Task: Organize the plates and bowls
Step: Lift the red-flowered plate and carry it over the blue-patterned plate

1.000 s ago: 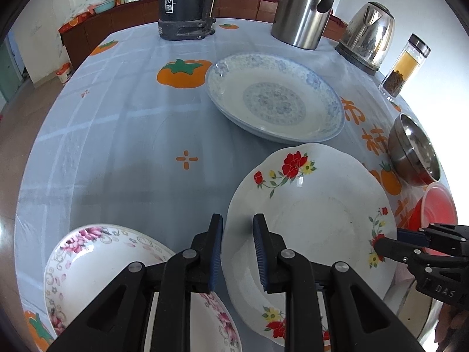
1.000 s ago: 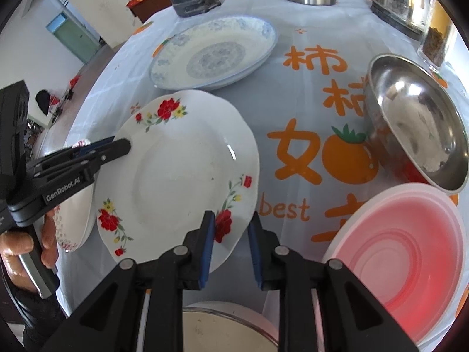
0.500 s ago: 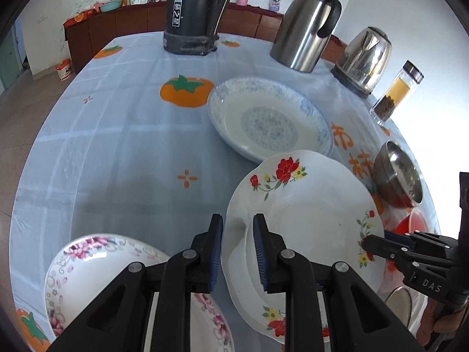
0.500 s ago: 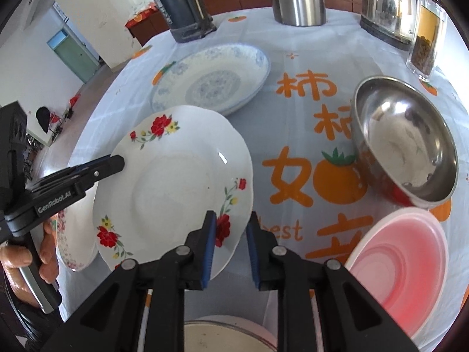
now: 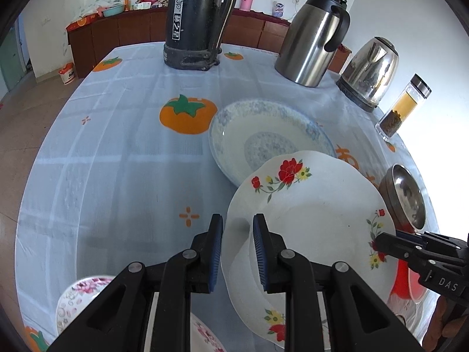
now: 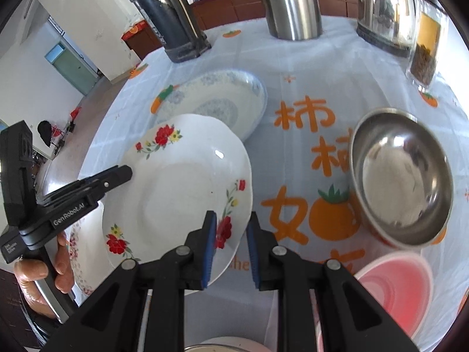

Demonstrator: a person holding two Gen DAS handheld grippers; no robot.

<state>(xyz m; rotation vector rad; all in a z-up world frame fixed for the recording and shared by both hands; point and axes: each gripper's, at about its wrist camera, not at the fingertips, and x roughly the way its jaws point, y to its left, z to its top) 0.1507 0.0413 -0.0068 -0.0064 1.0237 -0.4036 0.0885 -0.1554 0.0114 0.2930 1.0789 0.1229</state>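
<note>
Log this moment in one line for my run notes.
held: flowered plate | left tongs: gripping rim | right tongs: gripping rim | blue plate: on table

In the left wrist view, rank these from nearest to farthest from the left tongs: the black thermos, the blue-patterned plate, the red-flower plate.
1. Red-flower plate, its rim between the left tongs.
2. Blue-patterned plate, beyond it, mid-table.
3. Black thermos, at the table's far edge.

A: Bright daylight everywhere, and the white wall at the right of the left view is blown out.

B: Glare spots sit on the steel bowl [image 6: 401,176] and the flowered plate [image 6: 178,190]. Soft shadows lie on the tabletop [image 5: 123,176].

A: Edges curve hard, with black corners.

B: The steel bowl looks slightly smeared.
</note>
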